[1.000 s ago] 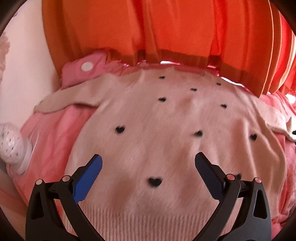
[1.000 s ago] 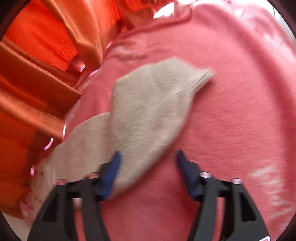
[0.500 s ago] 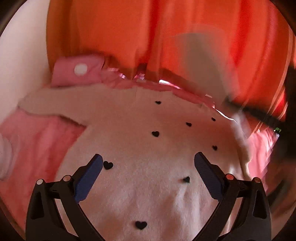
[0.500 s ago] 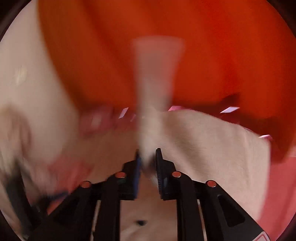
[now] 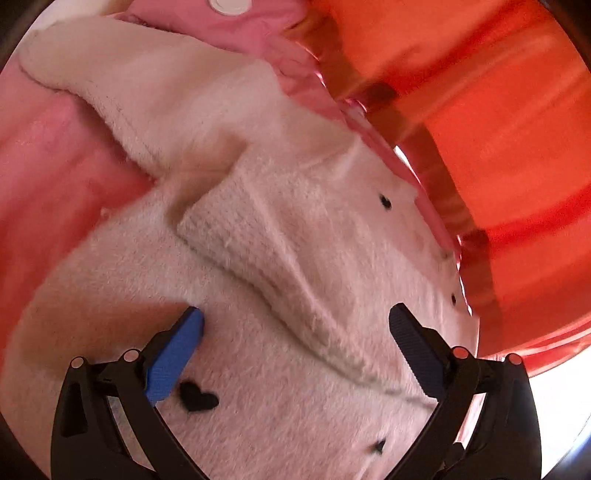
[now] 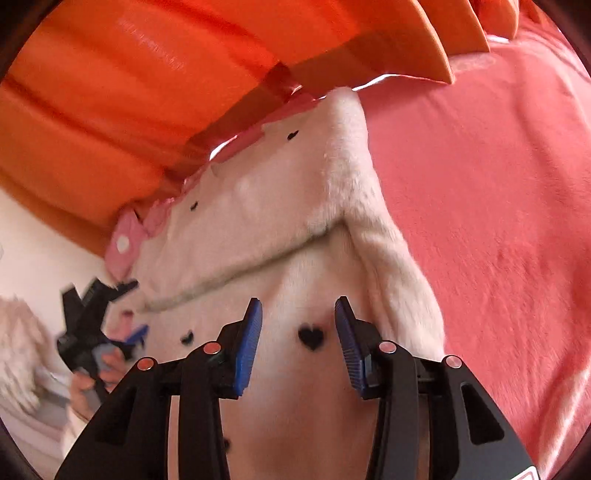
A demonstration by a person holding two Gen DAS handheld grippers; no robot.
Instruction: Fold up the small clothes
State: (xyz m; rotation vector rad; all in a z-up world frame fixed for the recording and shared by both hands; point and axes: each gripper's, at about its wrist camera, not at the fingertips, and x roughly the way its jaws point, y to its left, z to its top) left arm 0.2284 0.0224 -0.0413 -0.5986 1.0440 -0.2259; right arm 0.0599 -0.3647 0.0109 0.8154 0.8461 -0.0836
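Note:
A small fluffy pale-pink sweater with black hearts [image 5: 266, 369] lies flat on a pink bedspread [image 5: 55, 147]. Its right sleeve [image 5: 266, 236] lies folded across the chest, ribbed cuff toward the left. The left sleeve [image 5: 110, 85] stretches out to the upper left. My left gripper [image 5: 295, 332] is open and empty just above the sweater's body. In the right wrist view the same sweater [image 6: 295, 229] shows the folded sleeve [image 6: 229, 266] across it. My right gripper [image 6: 298, 326] is open and empty over a black heart [image 6: 311, 336]. The left gripper [image 6: 96, 325] shows at the left there.
An orange pleated curtain [image 5: 498, 110] hangs along the far edge of the bed, also in the right wrist view [image 6: 184, 74]. A pink pillow corner with a white dot [image 5: 229, 11] lies beyond the sweater. Bare pink bedspread [image 6: 498, 221] spreads to the right.
My right gripper took hold of the right sleeve, carried it over the sweater's chest and let it go; it is open now. My left gripper moved forward and closer to the sweater.

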